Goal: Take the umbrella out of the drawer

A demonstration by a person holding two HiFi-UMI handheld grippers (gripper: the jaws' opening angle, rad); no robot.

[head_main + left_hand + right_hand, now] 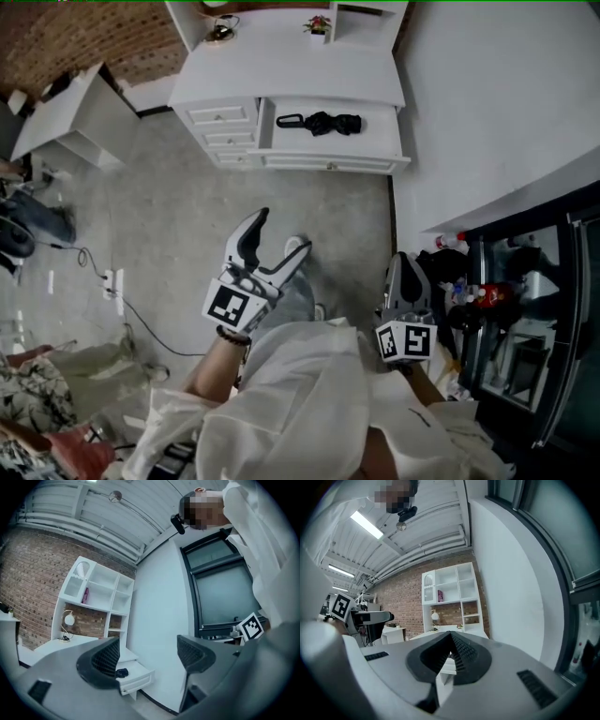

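Observation:
A folded black umbrella lies in the pulled-out white drawer of the desk at the top of the head view. The left gripper view shows it as a small dark shape in the same drawer. My left gripper is held well short of the desk over the floor, jaws open and empty. My right gripper hangs lower right near the wall, its jaws shut with nothing between them.
The white desk carries a lamp and a small flower pot, with small closed drawers at its left. A white wall runs along the right. A second white table and floor cables lie to the left.

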